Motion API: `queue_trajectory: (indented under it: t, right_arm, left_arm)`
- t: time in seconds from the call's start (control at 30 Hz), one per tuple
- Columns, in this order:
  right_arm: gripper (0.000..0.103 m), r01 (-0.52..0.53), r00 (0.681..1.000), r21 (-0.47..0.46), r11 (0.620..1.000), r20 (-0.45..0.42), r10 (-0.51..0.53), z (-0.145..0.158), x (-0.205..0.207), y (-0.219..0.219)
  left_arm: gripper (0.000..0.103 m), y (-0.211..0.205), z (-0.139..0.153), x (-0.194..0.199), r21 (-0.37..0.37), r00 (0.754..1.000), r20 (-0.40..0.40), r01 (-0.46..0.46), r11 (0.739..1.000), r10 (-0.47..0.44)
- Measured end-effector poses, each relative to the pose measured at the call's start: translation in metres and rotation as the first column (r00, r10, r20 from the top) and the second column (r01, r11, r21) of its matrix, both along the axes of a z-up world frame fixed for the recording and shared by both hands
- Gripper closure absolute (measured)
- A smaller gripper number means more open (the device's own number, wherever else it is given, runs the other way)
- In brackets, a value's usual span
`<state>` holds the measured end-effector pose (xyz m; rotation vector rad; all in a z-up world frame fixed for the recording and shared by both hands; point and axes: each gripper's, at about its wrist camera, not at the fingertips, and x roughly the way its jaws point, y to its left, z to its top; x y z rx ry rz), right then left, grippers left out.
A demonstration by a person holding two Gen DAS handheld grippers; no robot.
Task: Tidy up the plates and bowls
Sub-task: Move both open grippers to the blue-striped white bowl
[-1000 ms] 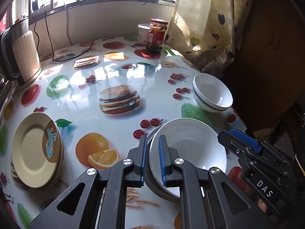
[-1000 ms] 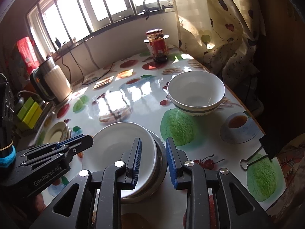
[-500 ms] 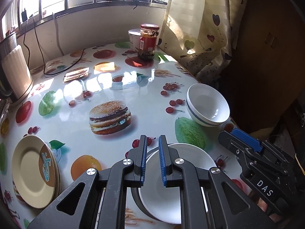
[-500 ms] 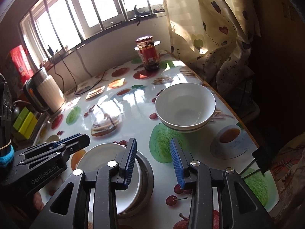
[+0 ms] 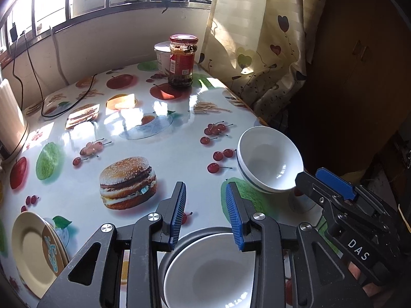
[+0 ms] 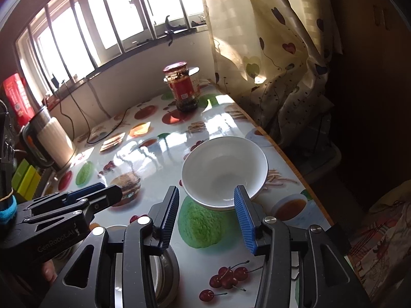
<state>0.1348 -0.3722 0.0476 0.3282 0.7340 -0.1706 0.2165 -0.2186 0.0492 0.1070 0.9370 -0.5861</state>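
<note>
A round table [image 5: 77, 195] under a glossy cloth printed with fruit, cherries and a hamburger fills both views, set against a barred window, with a heart-patterned curtain [image 5: 259, 51] hanging at its far right edge.

At the table's left rim, in the left wrist view, lies a short stack of cream plates [image 5: 33, 249] with a brown and blue motif. Near the right edge sits a stack of white bowls [image 5: 269, 164], the lower one showing a blue band under its rim. Closest to the cameras, at the near edge, a white bowl [image 5: 208, 272] rests nested inside a grey metal bowl [image 5: 179, 241] (only the metal rim shows around it).

The left gripper [image 5: 205, 213] hovers just above that nested pair; its jaws are opening, the blue pads stand clear of the rim and nothing is between them. The right gripper [image 6: 205, 215] hangs over the printed green fruit, between the nested pair and the stacked white bowls; its jaws are opening too, and they hold nothing, though the far white stack appears behind its tips.

At the far side stands a red-lidded jar of dark preserve [image 5: 182, 61], with a white tub [image 5: 163, 59] just behind it. A cream kettle [image 6: 55, 141] stands at the left, a black cable [image 5: 51, 107] trailing across the cloth beside it.
</note>
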Motion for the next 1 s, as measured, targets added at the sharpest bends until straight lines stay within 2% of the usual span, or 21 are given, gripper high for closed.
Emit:
queue_trajectory:
  t: [0.23, 0.33, 0.43, 0.57, 1.0]
  right_arm:
    - [0.056, 0.047, 0.999, -0.006, 0.999, -0.003, -0.047, -0.001, 0.007, -0.024]
    - [0.054, 0.070, 0.997, -0.024, 0.997, -0.010, -0.070, -0.003, 0.011, -0.033]
    - [0.054, 0.088, 0.996, -0.017, 0.996, -0.022, -0.089, -0.007, 0.016, -0.044]
    - [0.054, 0.110, 0.993, -0.024, 0.994, -0.033, -0.111, -0.012, 0.022, -0.055]
    - [0.054, 0.125, 0.989, -0.003, 0.992, -0.082, -0.124, -0.034, 0.038, -0.075]
  left_arm:
    - [0.070, -0.017, -0.001, 0.017, 0.028, 1.000, -0.005, 0.007, 1.000, -0.007]
    - [0.070, -0.023, -0.001, 0.028, 0.022, 0.999, -0.039, 0.007, 1.000, -0.006]
    - [0.070, -0.032, 0.003, 0.030, 0.030, 0.999, -0.014, 0.033, 0.999, -0.033]
    - [0.070, -0.044, 0.001, 0.037, 0.025, 0.999, -0.029, 0.031, 0.999, -0.030]
    - [0.070, -0.079, -0.025, 0.046, 0.073, 0.993, -0.094, 0.075, 0.995, -0.068]
